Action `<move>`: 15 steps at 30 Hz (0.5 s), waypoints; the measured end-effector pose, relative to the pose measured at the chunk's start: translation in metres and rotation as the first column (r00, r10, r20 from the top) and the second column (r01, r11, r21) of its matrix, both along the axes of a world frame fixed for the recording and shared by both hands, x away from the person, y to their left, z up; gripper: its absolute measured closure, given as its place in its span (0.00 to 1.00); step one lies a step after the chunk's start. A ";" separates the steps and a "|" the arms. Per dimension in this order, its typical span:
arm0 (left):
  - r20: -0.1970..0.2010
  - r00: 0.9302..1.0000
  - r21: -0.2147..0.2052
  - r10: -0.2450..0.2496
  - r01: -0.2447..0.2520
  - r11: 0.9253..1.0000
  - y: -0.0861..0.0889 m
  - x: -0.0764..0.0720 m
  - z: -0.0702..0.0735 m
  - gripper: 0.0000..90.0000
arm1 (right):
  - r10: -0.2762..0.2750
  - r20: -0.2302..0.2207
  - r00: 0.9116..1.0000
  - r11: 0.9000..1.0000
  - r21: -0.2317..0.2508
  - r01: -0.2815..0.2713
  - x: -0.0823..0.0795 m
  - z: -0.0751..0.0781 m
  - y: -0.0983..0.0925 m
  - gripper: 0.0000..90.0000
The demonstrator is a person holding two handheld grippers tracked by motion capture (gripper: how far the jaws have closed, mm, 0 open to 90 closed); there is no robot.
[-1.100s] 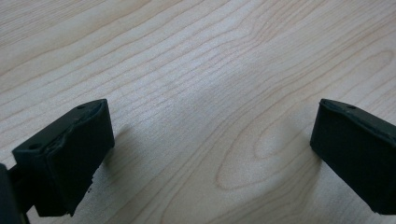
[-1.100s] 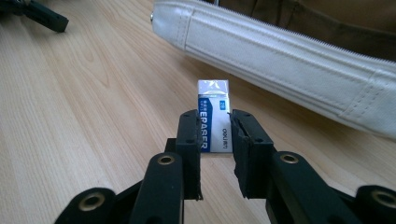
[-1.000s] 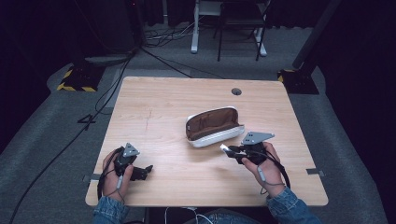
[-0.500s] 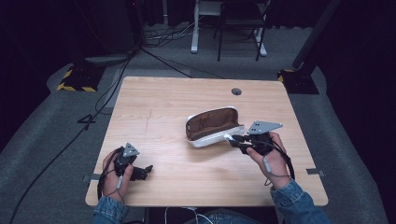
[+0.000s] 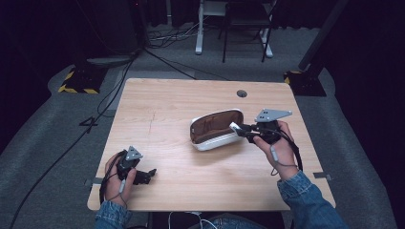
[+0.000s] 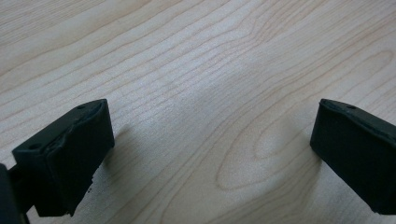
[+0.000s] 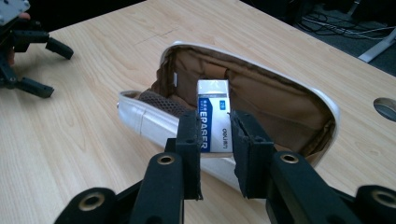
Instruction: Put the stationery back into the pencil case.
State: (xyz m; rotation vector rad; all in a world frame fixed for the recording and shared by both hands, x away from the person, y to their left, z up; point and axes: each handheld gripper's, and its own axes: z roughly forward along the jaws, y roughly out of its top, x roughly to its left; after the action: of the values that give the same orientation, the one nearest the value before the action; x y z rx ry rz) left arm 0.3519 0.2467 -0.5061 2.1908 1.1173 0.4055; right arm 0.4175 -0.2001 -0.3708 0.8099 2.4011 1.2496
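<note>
- Gripping an eraser (image 7: 212, 122), the right gripper (image 5: 240, 129) holds it at the open pencil case (image 5: 216, 130), mid-table right.
- Releasing early could drop it on the case's near rim.
- Left gripper (image 5: 143, 175) rests wide open, near left.

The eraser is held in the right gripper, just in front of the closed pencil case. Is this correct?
Not quite: the pencil case is open, not closed. The right gripper view shows its brown lining behind the eraser, which the right gripper does hold.
</note>
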 end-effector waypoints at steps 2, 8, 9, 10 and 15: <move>0.000 1.000 0.000 0.000 0.000 1.000 0.000 0.000 0.000 0.00 | -0.001 -0.003 1.000 1.000 0.004 0.001 0.005 0.001 0.001 0.82; 0.000 1.000 0.000 0.000 0.000 1.000 0.000 0.000 0.000 0.00 | -0.008 0.009 1.000 1.000 -0.010 0.008 0.019 0.001 0.008 0.82; 0.000 1.000 0.000 0.000 0.000 1.000 0.000 0.000 0.000 0.00 | -0.009 0.011 1.000 1.000 -0.015 0.009 0.021 0.001 0.009 0.82; 0.000 1.000 0.000 0.000 0.000 1.000 0.000 0.000 0.000 0.00 | -0.010 0.011 1.000 1.000 -0.018 0.010 0.023 0.001 0.011 0.82; 0.000 1.000 0.000 0.000 0.000 1.000 0.000 0.000 0.000 0.00 | -0.009 0.003 1.000 0.999 -0.041 0.009 0.034 -0.001 0.018 0.82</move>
State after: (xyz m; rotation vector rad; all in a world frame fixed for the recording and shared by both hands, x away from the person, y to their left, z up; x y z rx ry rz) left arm 0.3519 0.2468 -0.5061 2.1912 1.1168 0.4055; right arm 0.4512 -0.1821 -0.3715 0.8057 2.4094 1.1933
